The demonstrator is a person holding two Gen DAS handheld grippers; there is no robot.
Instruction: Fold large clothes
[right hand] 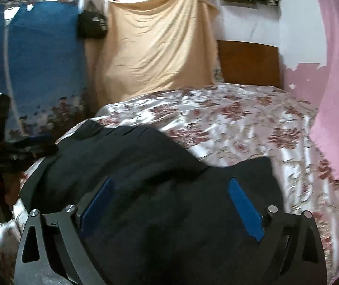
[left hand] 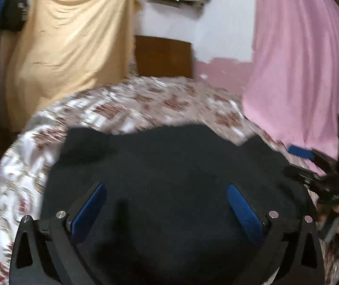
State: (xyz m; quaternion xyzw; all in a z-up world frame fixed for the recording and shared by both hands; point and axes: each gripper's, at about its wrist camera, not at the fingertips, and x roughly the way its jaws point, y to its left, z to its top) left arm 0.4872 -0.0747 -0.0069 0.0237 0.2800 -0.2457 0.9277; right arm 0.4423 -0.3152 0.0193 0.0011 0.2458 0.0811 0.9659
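Note:
A large black garment [left hand: 169,166] lies spread on the bed's floral cover [left hand: 145,104]. My left gripper [left hand: 167,190] is open, its blue pads wide apart just above the black cloth, holding nothing. My right gripper [right hand: 169,185] is also open and empty over the same garment [right hand: 126,156], whose right part bulges in a fold. The right gripper shows at the right edge of the left wrist view [left hand: 321,178]. The left gripper shows at the left edge of the right wrist view [right hand: 1,152].
A wooden headboard [left hand: 163,55] stands at the far end of the bed. A tan sheet [left hand: 69,47] hangs at the back left and a pink curtain [left hand: 304,59] on the right. A blue wall [right hand: 34,59] is left of the bed [right hand: 252,123].

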